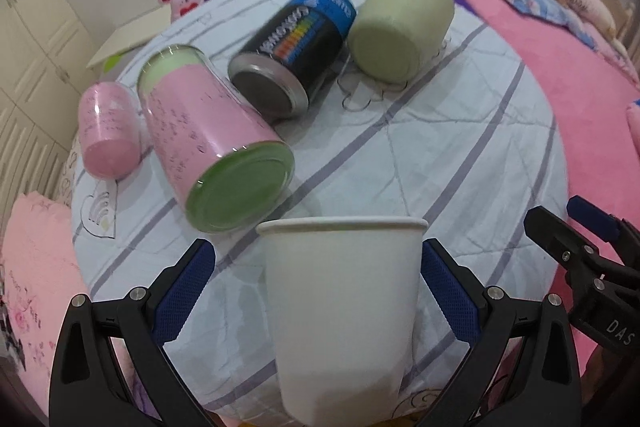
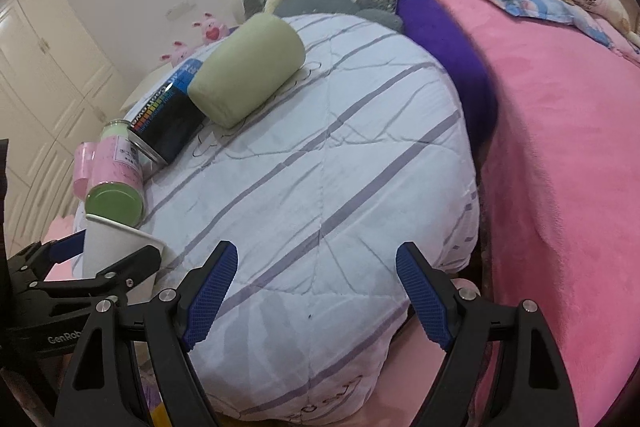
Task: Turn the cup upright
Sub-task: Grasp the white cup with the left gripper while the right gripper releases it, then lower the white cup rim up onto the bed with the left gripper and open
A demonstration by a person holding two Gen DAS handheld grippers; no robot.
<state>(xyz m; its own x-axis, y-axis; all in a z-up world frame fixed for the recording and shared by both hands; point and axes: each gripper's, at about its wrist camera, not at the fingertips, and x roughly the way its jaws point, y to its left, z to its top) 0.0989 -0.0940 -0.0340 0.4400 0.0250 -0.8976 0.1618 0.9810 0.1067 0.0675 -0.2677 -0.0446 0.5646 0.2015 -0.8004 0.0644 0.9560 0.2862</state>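
A white paper cup point(image 1: 340, 311) stands upright, rim up, on the striped quilt point(image 1: 460, 147) between the fingers of my left gripper point(image 1: 318, 259). The jaws are open: the right pad point(image 1: 448, 291) is at the cup's side and the left pad point(image 1: 184, 291) stands well apart from it. The cup also shows at the left edge of the right wrist view point(image 2: 116, 247), with the left gripper around it. My right gripper point(image 2: 316, 275) is open and empty above the quilt's near edge point(image 2: 320, 307).
Behind the cup lie a pink can with a green end point(image 1: 216, 147), a small pink cup point(image 1: 108, 131), a black and blue can point(image 1: 292, 55) and a pale green cup point(image 1: 400, 27). A pink blanket point(image 2: 560, 187) covers the bed on the right, with plush toys at the back.
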